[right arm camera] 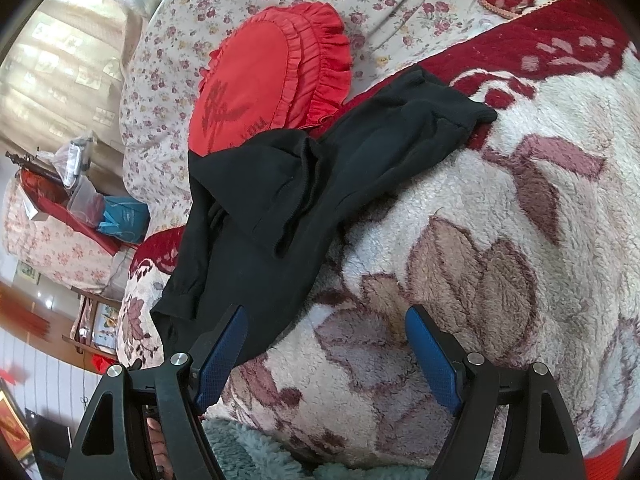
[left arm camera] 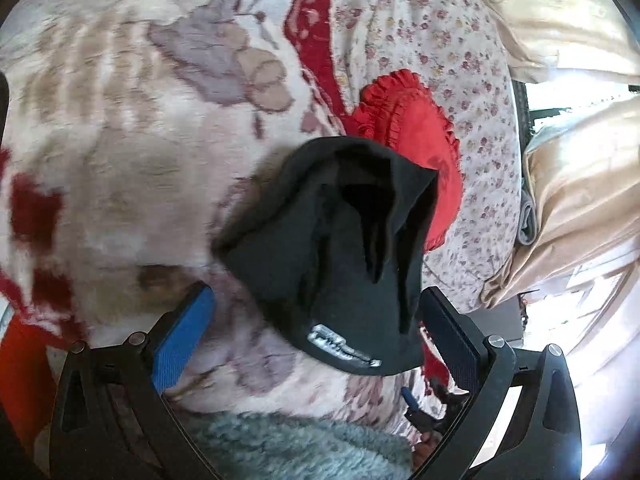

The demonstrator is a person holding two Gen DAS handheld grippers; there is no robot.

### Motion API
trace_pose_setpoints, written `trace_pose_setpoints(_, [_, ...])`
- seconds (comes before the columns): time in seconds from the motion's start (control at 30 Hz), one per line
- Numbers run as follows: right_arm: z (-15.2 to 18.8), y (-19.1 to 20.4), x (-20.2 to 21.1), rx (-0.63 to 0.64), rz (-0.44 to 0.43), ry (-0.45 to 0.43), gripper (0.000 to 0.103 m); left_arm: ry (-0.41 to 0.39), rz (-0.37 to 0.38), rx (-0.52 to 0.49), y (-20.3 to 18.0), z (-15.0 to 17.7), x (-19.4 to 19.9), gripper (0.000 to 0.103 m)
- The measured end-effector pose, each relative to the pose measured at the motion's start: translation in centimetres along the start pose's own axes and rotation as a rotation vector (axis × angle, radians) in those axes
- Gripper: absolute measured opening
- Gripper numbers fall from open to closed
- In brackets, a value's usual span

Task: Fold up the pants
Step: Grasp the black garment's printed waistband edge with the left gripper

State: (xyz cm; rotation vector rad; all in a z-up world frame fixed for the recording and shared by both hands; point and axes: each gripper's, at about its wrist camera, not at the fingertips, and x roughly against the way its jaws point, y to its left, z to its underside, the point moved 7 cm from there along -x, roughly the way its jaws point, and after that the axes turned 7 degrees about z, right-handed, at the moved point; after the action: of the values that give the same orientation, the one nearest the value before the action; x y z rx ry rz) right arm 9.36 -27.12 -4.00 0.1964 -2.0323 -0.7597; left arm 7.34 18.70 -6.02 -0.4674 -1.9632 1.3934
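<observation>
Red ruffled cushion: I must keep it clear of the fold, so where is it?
Red ruffled cushion lies upper left in the right wrist view, on the floral sheet, partly under the black pants.

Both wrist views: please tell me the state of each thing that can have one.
black pants: crumpled, not yet folded, lying on the fleece blanket.
left tongs: open, pants fabric lies between the fingers.
right tongs: open, holding nothing.
red cushion: partly under the pants.
</observation>
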Motion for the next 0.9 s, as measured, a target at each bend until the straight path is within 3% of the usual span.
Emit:
trace_pose_setpoints(0.23, [0.0,0.0,-0.1,-0.001,-0.001,0.001,0.080,-0.014,0.150,-0.074,-3.6,-1.0,-0.4,0.102])
trace_pose_setpoints(0.33, [0.0,-0.1,0.0,-0.006,-0.007,0.001,0.080,-0.005,0.020,-0.099,-1.5,-1.1,-1.5,0.100])
trace_pose_setpoints(0.37, [-0.1,-0.1,0.0,-0.012,-0.014,0.000,0.080,-0.006,-0.013,-0.087,-0.5,-1.0,-1.7,0.090])
trace_pose_setpoints(0.43, [-0.2,-0.4,0.4,-0.035,-0.040,-0.008,0.080,-0.033,-0.003,-0.095,-0.2,-0.9,-1.3,0.090])
trace_pose_setpoints(0.53, [-1.6,-1.7,2.7,-0.114,-0.110,-0.103,0.080,-0.031,-0.031,-0.118,-0.3,-0.7,-1.5,0.090])
trace_pose_setpoints(0.63, [-4.6,-4.7,6.1,-0.255,-0.187,-0.220,0.079,-0.023,-0.066,-0.143,-0.4,-0.6,-1.8,0.090])
trace_pose_setpoints(0.7, [-7.0,-6.6,7.4,-0.334,-0.262,-0.249,0.079,-0.028,-0.078,-0.137,-0.7,-0.8,-2.1,0.090])
trace_pose_setpoints(0.77, [-9.2,-7.1,7.1,-0.369,-0.373,-0.202,0.078,-0.032,-0.095,-0.136,-0.8,-0.8,-2.5,0.090])
trace_pose_setpoints(0.8, [-10.0,-7.1,6.3,-0.364,-0.393,-0.158,0.073,-0.034,-0.103,-0.141,-0.9,-0.8,-2.5,0.090])
trace_pose_setpoints(0.83, [-10.7,-7.1,5.4,-0.347,-0.369,-0.116,0.065,-0.036,-0.111,-0.145,-0.9,-0.7,-2.6,0.090])
trace_pose_setpoints(0.9, [-11.6,-7.4,4.0,-0.317,-0.279,-0.056,0.059,-0.038,-0.124,-0.154,-1.0,-0.7,-2.8,0.090])
